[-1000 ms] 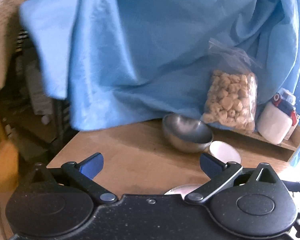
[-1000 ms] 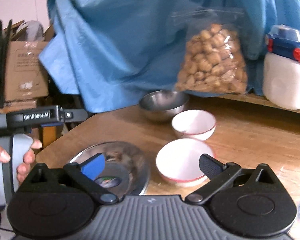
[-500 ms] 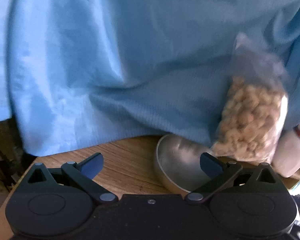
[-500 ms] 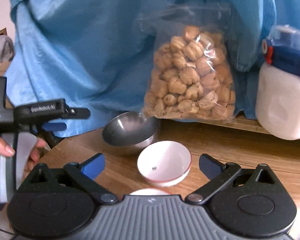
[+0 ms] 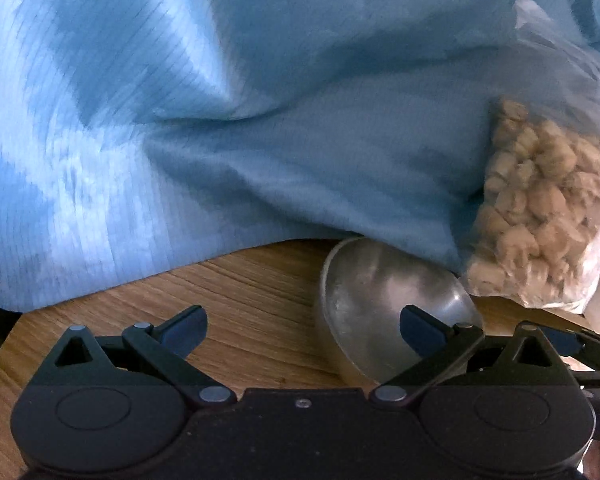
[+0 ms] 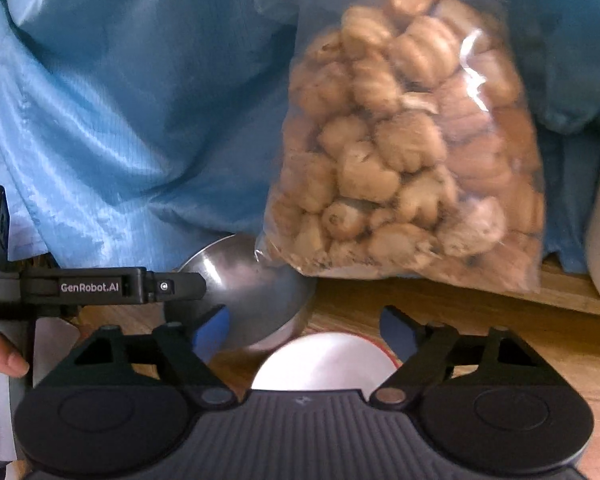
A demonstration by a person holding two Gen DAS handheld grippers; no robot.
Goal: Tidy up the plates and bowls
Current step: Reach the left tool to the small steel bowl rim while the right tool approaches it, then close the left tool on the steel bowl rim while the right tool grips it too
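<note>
Left gripper [image 5: 302, 326]: jaws spread, empty, low over the wooden worktop [image 5: 236, 292]; its right jaw sits over the steel bowl [image 5: 384, 304].
Steel bowl: tipped, tucked under the blue cloth [image 5: 220, 120] beside the bag of nuts [image 6: 408, 136].
Right gripper [image 6: 306, 332]: jaws have just been closing but stand apart, the white bowl [image 6: 324, 364] low between them, untouched.

Brushed, dull-shining metal bowl [image 5: 384, 300] on grained matt wooden table [image 5: 236, 300]; behind bowl, softly sheened blue cloth [image 5: 220, 120]; beside bowl, crinkled glossy clear plastic bag [image 6: 412, 140]; glossy white ceramic bowl [image 6: 324, 364].
</note>
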